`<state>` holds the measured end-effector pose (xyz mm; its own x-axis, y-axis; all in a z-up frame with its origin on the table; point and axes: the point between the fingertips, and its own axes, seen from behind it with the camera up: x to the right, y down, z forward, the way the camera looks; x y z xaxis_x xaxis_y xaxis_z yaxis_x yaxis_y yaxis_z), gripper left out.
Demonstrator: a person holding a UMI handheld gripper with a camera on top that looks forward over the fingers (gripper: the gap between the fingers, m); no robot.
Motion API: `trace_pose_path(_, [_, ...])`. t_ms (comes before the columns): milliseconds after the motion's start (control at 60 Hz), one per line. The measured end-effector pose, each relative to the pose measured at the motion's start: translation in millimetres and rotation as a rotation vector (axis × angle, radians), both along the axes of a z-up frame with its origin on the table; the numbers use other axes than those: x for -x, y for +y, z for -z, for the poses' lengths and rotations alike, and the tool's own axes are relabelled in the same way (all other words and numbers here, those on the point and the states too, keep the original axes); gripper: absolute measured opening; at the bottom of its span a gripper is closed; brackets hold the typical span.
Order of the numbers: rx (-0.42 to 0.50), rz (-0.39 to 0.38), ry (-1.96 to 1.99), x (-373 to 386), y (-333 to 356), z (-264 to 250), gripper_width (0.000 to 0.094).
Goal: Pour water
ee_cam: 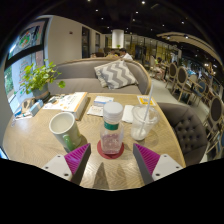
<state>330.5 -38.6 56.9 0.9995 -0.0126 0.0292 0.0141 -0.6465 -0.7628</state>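
A clear plastic bottle [112, 128] with a white cap and pale label stands upright on a red coaster [111, 151] on the wooden table [40, 135]. It sits just ahead of my gripper [111, 166], centred on the gap between the fingers. Both fingers with magenta pads [73, 158] are spread wide, with nothing between them. A pale green cup [65, 128] stands left of the bottle. A clear glass tumbler [143, 122] stands to the bottle's right.
A potted plant [36, 82] and papers [68, 101] lie at the table's far left. More papers [100, 105] lie behind the bottle. A grey sofa with a striped cushion [115, 73] runs along the far side. A dark chair [186, 125] sits at right.
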Motion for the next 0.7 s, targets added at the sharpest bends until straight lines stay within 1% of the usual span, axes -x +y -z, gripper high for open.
trace_pose_path(150, [0.042, 0.043, -0.007, 12.8, -66.1, -50.9, 0.0859])
trace_pose_path(350, [0.04, 0.084, -0.025, 39.9, -147.0, -119.9, 0.0849])
trace_pose_path(517, [0.017, 0.095, -0.026, 62.0, -186.1, -154.8, 0.0854])
trace_pose_path(700, [0.017, 0.079, -0.03, 82.2, -205.2, -167.9, 0.0857])
